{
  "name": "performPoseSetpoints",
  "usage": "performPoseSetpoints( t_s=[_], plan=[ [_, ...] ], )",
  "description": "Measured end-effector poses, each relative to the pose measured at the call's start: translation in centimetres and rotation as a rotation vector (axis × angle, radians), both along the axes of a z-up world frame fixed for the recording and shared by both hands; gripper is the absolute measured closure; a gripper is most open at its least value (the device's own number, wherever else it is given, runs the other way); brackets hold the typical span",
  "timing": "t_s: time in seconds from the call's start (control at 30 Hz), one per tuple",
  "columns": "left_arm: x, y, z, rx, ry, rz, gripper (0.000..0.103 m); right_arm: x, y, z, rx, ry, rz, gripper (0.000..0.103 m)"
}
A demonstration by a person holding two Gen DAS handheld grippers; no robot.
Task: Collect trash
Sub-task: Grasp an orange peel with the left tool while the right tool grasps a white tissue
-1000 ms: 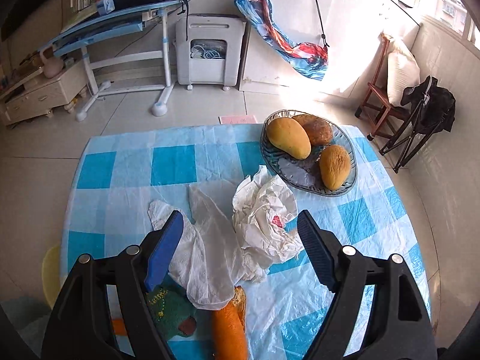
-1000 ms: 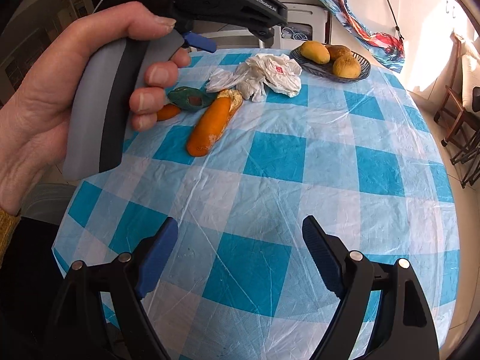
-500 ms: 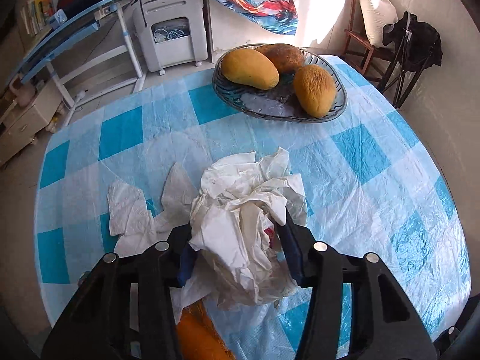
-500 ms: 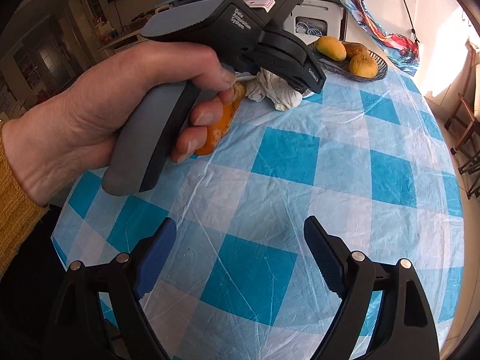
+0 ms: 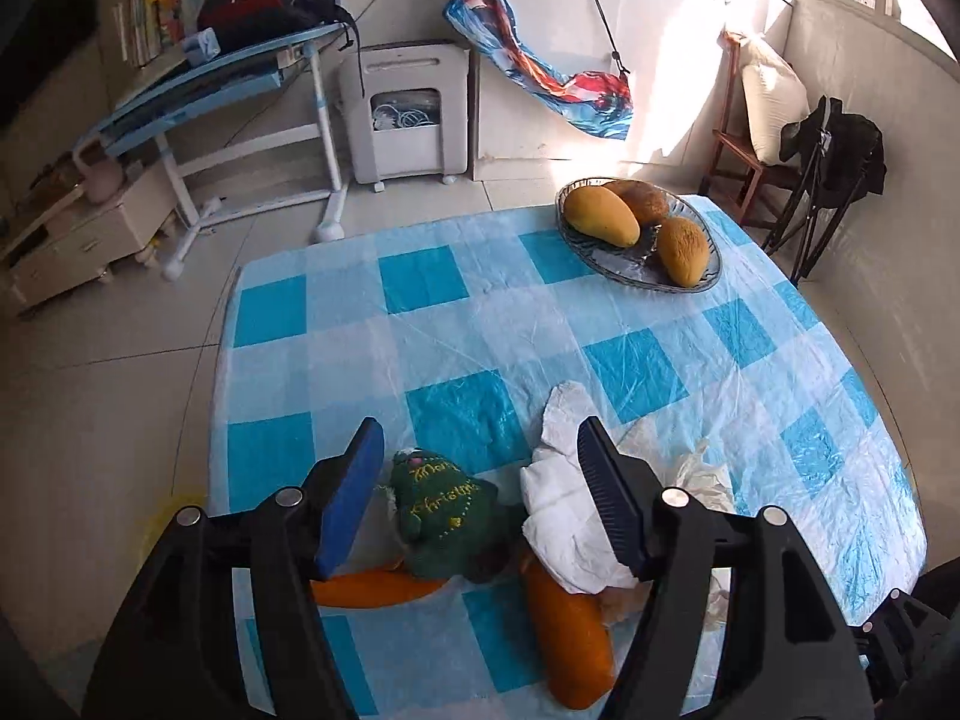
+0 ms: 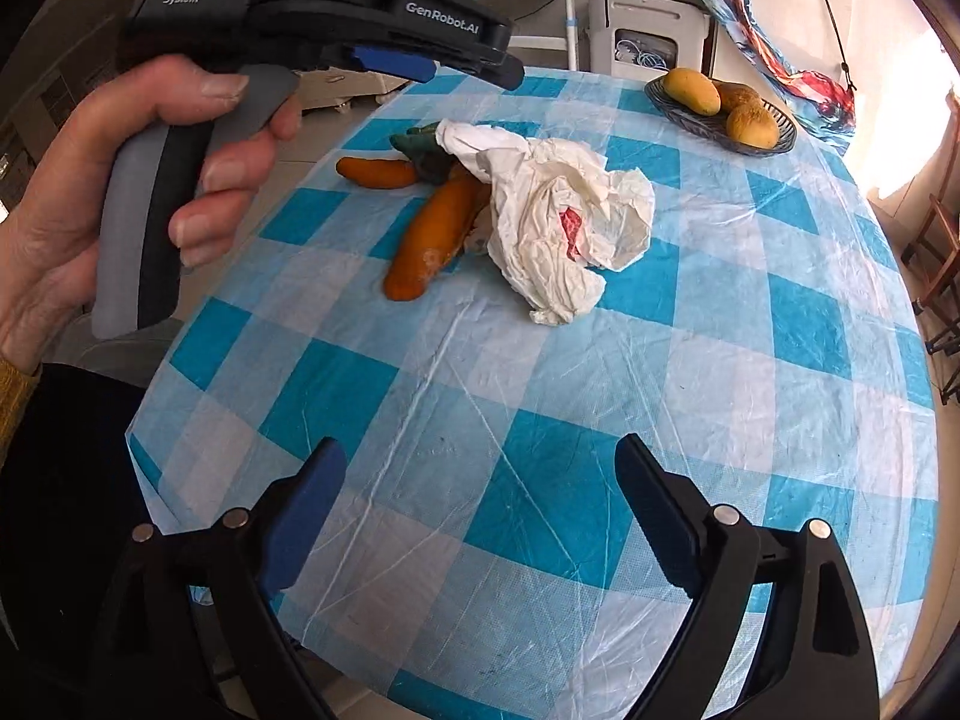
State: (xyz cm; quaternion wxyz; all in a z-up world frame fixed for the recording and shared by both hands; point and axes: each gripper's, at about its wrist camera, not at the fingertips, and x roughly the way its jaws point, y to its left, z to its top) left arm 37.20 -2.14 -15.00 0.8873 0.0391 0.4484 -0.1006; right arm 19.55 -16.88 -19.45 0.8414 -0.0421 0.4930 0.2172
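Note:
A crumpled white plastic bag (image 6: 558,222) with a red print lies on the blue checked tablecloth, partly over an orange peel-like piece (image 6: 429,240). A second orange piece (image 6: 375,173) and a green felt item (image 6: 423,147) lie beside it. In the left wrist view the bag (image 5: 567,531), the green item (image 5: 441,513) and the orange piece (image 5: 570,642) sit just below my open, empty left gripper (image 5: 480,492). My left gripper also shows in the right wrist view (image 6: 444,63), raised above the table. My right gripper (image 6: 480,540) is open and empty over the near table edge.
A glass dish (image 5: 645,273) with three mangoes stands at the table's far right; it also shows in the right wrist view (image 6: 729,120). Beyond the table are a tilted blue desk (image 5: 198,90), a white appliance (image 5: 408,114) and a wooden chair (image 5: 744,150).
My left gripper closed on the white bag, dragged it toward the orange pieces, then opened and rose, leaving the bag on them. My right gripper stayed open in place.

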Motion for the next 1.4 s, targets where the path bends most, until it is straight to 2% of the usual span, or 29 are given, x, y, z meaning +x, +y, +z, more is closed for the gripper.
performPoseSetpoints(
  t_s=[0.07,0.13,0.17,0.23,0.4,0.57,0.67,0.77,0.93,1.0,1.13,1.2,1.27,1.33,1.4],
  plan=[
    [1.6,1.8,-2.3,-0.029,0.079,0.065,0.038,0.2,0.2,-0.1,-0.007,-0.002,0.004,0.016],
    [1.9,2.4,-4.4,-0.073,0.143,0.072,0.038,0.6,0.4,-0.2,-0.008,-0.001,0.002,0.016],
    [1.2,2.1,-4.7,-0.055,0.107,0.059,0.038,0.6,0.5,-0.2,-0.005,0.002,0.0,0.016],
    [0.1,0.7,-5.2,-0.017,0.103,-0.005,0.038,0.8,0.5,-0.2,-0.001,0.004,-0.001,0.016],
    [-3.8,-2.7,-5.5,0.018,0.134,-0.157,0.038,0.5,0.5,0.0,-0.01,-0.007,0.014,0.016],
    [-7.7,-3.1,-4.8,-0.01,0.191,-0.215,0.038,-0.2,-0.9,0.3,0.005,-0.003,-0.007,0.016],
    [-9.2,-1.7,-3.8,-0.049,0.179,-0.184,0.038,-0.2,-2.0,0.4,0.042,0.02,-0.036,0.015],
    [-9.5,0.1,-3.0,-0.054,0.14,-0.111,0.038,-0.2,-2.5,0.3,0.09,0.051,-0.053,0.015],
    [-8.6,1.4,-3.2,0.054,0.09,-0.054,0.038,-0.4,-1.2,0.4,0.107,0.054,-0.015,0.015],
    [-8.4,1.7,-3.8,0.085,0.102,-0.041,0.038,-0.7,-0.3,0.4,0.096,0.046,0.014,0.016],
    [-8.8,2.6,-3.5,0.03,0.096,-0.026,0.038,-0.7,0.8,-0.1,0.065,0.045,0.04,0.016],
    [-9.7,2.4,-2.8,0.015,0.075,-0.069,0.038,-0.5,0.6,-0.1,0.05,0.049,0.034,0.016],
    [-10.9,1.5,-2.1,0.02,0.057,-0.156,0.038,-0.4,-0.4,0.3,0.048,0.035,0.01,0.015],
    [-12.1,0.1,-2.3,0.065,0.058,-0.244,0.038,-0.3,-1.8,0.9,0.061,0.032,-0.023,0.015],
    [-12.9,-1.0,-3.1,0.126,0.065,-0.285,0.038,-0.3,-3.4,1.4,0.081,0.02,-0.062,0.015]
  ],
)
